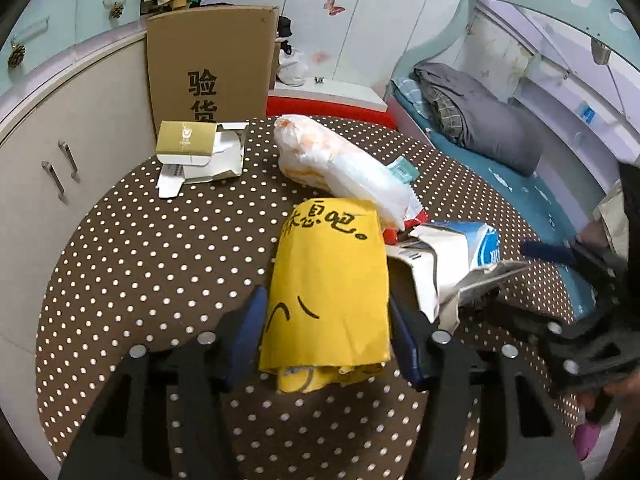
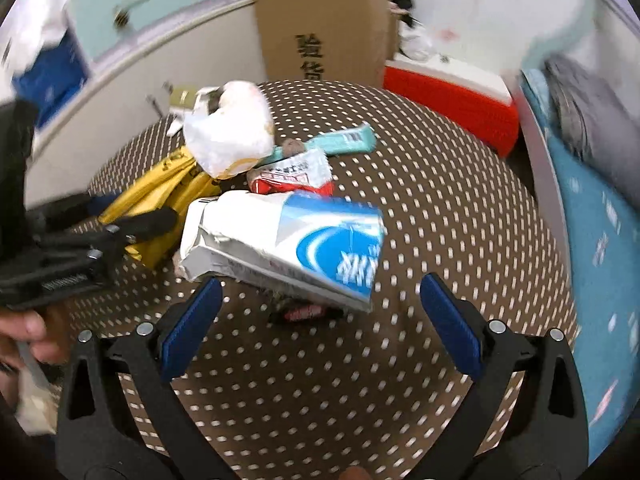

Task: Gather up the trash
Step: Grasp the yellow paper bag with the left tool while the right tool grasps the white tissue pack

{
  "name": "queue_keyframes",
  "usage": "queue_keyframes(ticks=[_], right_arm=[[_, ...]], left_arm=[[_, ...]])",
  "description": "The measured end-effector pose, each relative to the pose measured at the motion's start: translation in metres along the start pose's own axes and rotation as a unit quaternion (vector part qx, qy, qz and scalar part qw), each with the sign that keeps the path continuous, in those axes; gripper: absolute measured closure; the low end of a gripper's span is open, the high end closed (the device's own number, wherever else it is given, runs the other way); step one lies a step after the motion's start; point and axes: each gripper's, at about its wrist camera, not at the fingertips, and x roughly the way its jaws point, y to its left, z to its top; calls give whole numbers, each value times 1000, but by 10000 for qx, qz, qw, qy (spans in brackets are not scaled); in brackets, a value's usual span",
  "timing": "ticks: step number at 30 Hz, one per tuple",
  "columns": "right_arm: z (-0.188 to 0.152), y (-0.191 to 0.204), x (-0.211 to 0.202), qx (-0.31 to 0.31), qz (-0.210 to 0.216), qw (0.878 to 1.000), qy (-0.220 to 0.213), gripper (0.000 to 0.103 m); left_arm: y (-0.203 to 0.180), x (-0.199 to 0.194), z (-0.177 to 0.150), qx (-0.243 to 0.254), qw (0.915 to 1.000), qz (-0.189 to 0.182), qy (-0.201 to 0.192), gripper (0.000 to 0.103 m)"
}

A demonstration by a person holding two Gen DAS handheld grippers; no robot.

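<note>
Left claw (image 1: pixel 326 320) pitched down over the table (image 1: pixel 140 260), blue pads tight on both sides of the yellow bag (image 1: pixel 328 280), gripping it. Right claw (image 2: pixel 320 320) also pitched down, pads spread wide, nothing between them, just short of the blue-white carton (image 2: pixel 288 240) beside that bag.

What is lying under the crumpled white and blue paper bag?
A small dark wrapper shows under the white and blue paper bag, on the dotted cloth. Most of it is covered and blurred.
</note>
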Motion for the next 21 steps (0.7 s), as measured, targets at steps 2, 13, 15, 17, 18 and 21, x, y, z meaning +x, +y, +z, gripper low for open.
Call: queue_keyframes(ticks=[2,13,15,17,18,21], right_arm=[[7,8,5,-461,-69,9989,83,6],[29,15,41,-1258,682,9891,361,17],[30,13,38,-1122,759,9903,313,25],[29,10,32,-981,927,9905,270,31],[27,8,29,-898,1044,9902,242,32],[22,1,20,-633,1175,9909,151,35]], left_arm=[[4,-5,-2,56,10000,65,8,49],[16,-7,6,86,9997,204,-49,37],[14,-6,5,102,9998,167,-20,54],[16,-5,3,84,9999,108,-7,56],[16,-6,3,77,9999,103,-18,57],[19,-9,0,14,10000,36,-26,61]])
